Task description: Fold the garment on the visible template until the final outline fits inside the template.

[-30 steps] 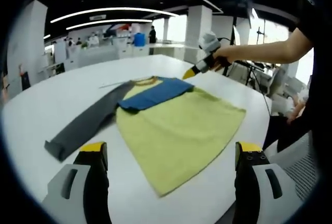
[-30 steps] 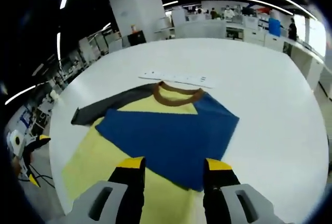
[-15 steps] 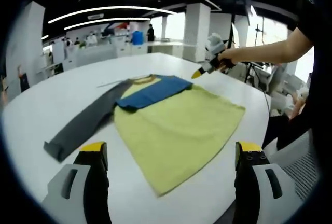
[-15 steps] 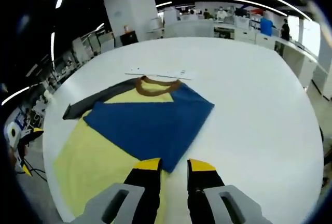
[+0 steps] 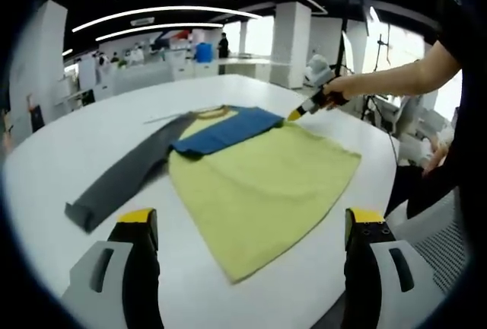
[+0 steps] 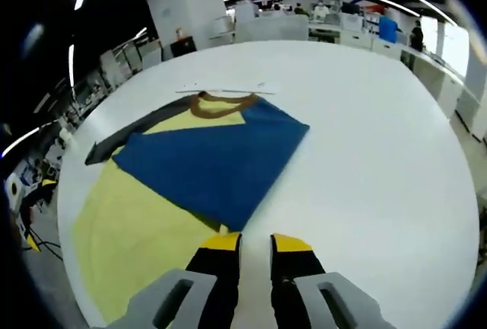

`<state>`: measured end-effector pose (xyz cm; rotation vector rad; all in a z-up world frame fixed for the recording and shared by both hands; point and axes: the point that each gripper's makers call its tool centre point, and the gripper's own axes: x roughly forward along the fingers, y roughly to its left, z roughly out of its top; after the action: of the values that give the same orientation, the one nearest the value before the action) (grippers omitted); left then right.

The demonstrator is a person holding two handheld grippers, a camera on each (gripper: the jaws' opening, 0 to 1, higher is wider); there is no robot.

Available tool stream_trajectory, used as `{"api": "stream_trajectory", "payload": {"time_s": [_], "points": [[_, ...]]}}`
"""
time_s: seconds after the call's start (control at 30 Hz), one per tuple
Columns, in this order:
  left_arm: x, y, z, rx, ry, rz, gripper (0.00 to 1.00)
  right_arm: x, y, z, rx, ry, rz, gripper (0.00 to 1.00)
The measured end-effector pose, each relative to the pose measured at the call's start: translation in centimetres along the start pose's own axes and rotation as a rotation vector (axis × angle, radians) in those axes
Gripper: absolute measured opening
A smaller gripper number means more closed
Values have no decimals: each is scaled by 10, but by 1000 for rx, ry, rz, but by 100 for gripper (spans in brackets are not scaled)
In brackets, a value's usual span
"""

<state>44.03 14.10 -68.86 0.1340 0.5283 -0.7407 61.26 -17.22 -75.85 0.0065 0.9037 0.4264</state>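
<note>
Shirt: the shirt (image 5: 259, 180) lay flat on the white table (image 5: 68, 154), spread out with its brown collar (image 6: 221, 102) at the far end and its hem toward the left gripper.
Blue sleeve: the blue sleeve (image 6: 209, 161) was folded in across the yellow body, covering the chest below the collar (probably the first fold toward a narrower outline).
Grey sleeve: the grey sleeve (image 5: 122, 180) stretched straight out from the shirt onto bare table, not yet folded in.
Look of the shirt: yellow body smooth with few wrinkles; the folded sleeve's edges looked crisp and lay flat.
Paper strip: a thin white strip (image 6: 224, 87) lay just beyond the collar; whether it belongs to the template I cannot tell.
Right gripper: the right gripper (image 6: 247, 244) hovered just beside the shirt near the corner of the blue sleeve, fingers drawn nearly together with nothing between them; in the left gripper view it (image 5: 302, 110) sat at the shirt's edge, held by a hand (image 5: 338, 85).
Left gripper: the left gripper (image 5: 251, 226) hung back from the hem, fingers spread wide and empty, likely waiting to take the grey sleeve.
Progress: early; the outline was still too wide.
</note>
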Motion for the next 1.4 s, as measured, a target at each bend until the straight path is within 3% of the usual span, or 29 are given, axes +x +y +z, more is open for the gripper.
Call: {"api": "stream_trajectory", "payload": {"time_s": [0.2,0.3,0.43,0.57,0.73,0.8,0.93,1.1,1.27,1.4], "points": [[-1,1,0,-5,-1,3,99,2,6,1,17,-2,18,9],[-1,2,-1,-1,3,5,99,-1,20,6,49,-22,73,9],[-1,3,-3,-7,9,5,99,0,16,6,21,-14,37,8],[-1,1,-4,-6,12,2,99,8,10,1,54,-4,11,6],[-2,3,-5,-2,18,6,98,3,26,0,53,-13,16,0],[-3,4,-6,-3,18,9,98,-2,26,-2,-2,-3,-5,0],[-4,5,-5,-5,12,14,98,-4,12,0,-62,5,-47,0],[-3,5,-7,-1,22,11,98,-2,0,-1,-76,23,-87,0],[-4,5,-5,0,19,10,98,3,-15,-2,-164,54,-139,0],[-5,7,-6,4,25,17,98,4,-21,-2,-124,54,-148,0]]}}
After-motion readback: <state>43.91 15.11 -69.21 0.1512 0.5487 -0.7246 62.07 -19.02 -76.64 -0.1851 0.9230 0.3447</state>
